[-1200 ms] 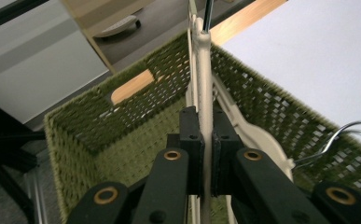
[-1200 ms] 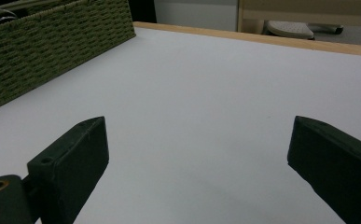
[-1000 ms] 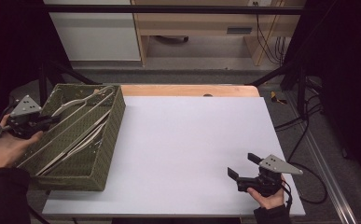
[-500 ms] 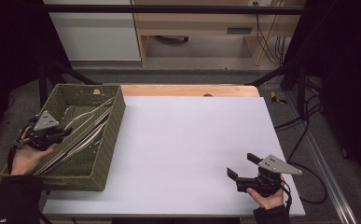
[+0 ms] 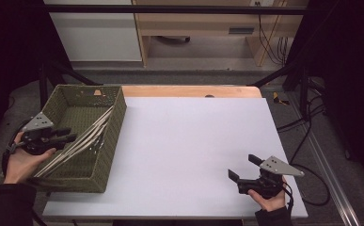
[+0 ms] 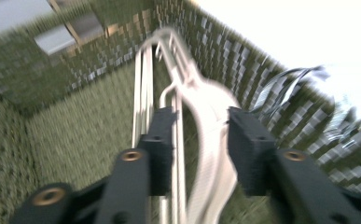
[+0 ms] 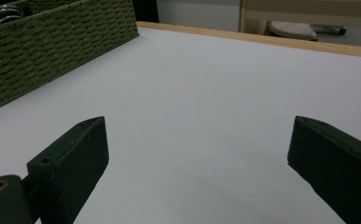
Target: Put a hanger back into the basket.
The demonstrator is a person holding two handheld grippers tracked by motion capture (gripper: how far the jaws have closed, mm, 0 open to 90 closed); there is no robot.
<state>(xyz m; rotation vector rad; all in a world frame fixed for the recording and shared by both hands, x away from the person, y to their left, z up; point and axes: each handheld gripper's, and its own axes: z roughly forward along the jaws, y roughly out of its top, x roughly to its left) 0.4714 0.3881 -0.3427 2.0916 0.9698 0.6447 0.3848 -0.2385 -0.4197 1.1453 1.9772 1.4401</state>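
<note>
A green woven basket point(image 5: 110, 155) stands on the left of the white table point(image 5: 193, 136) and holds several long pale and metal utensils point(image 5: 83, 141) lying slantwise. My left gripper point(image 5: 69, 137) reaches in over the basket's left rim. In the left gripper view its jaws point(image 6: 201, 149) have just been opening; a cream handle point(image 6: 211, 135) and thin metal rods point(image 6: 176, 154) lie between them, and the pads do not clamp them. The picture is blurred. My right gripper point(image 5: 242, 166) rests near the table's front right, open, with nothing between its jaws point(image 7: 201, 140).
The basket's wall point(image 7: 52, 51) shows far left in the right gripper view, with a metal utensil point(image 7: 1, 11) poking above the rim. A wooden strip point(image 5: 189, 90) edges the table's far side. Cables point(image 5: 306, 122) hang off the right edge.
My left hand has moved from the basket's outer left edge rightward and down into the basket, and its jaws have opened around the utensil handles. The right gripper has stayed still.
</note>
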